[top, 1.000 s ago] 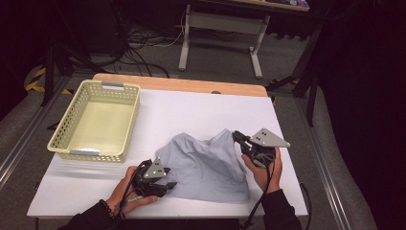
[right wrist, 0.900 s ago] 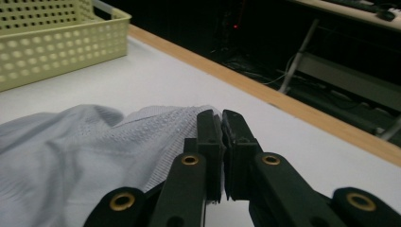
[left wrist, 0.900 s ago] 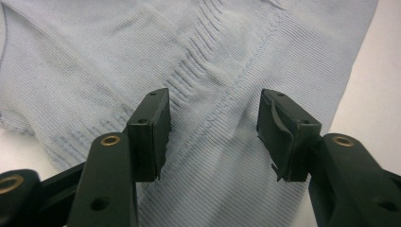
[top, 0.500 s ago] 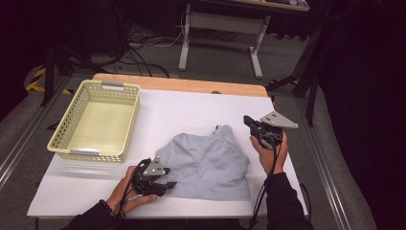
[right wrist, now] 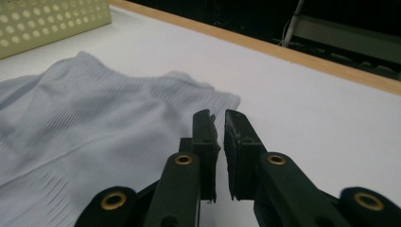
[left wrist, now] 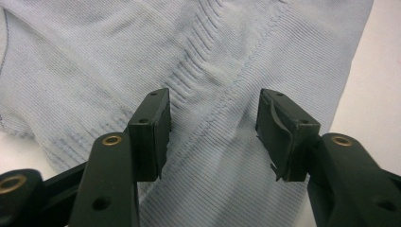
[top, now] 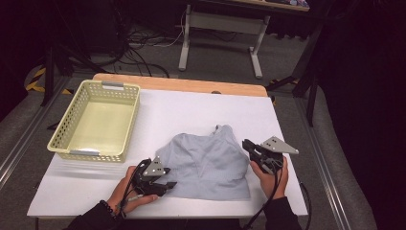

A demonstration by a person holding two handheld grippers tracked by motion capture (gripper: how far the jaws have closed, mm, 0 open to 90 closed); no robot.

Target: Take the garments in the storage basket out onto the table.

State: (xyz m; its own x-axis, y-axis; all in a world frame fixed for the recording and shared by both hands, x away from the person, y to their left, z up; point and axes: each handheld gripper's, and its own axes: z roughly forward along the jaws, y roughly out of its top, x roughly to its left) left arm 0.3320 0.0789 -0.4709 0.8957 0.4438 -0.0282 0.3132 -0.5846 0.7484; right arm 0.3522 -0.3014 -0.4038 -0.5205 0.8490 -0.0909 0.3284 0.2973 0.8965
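Note:
A light blue ribbed garment [top: 206, 160] lies rumpled on the white table [top: 191, 108], near the front edge. My left gripper [top: 168, 185] rests at the garment's lower left corner, held in a hand. Its jaws stand open over the fabric [left wrist: 236, 56], one on each side of a ribbed seam, with nothing pinched; the left gripper [left wrist: 213, 101] looks straight down on the cloth. My right gripper [top: 247, 144] sits just off the garment's right edge. In the right gripper view the right gripper [right wrist: 216, 116] is shut with nothing between its jaws, and the garment [right wrist: 94, 127] lies to its left.
A pale yellow perforated basket [top: 130, 125] stands at the table's back left, with nothing in it; its wall [right wrist: 47, 21] shows in the right gripper view. A wooden strip [top: 191, 85] runs along the table's far edge. Bare white tabletop lies right of and behind the garment.
My right gripper swung away to the right off the garment, then came back nearer the person beside its right edge. The left gripper has stayed put.

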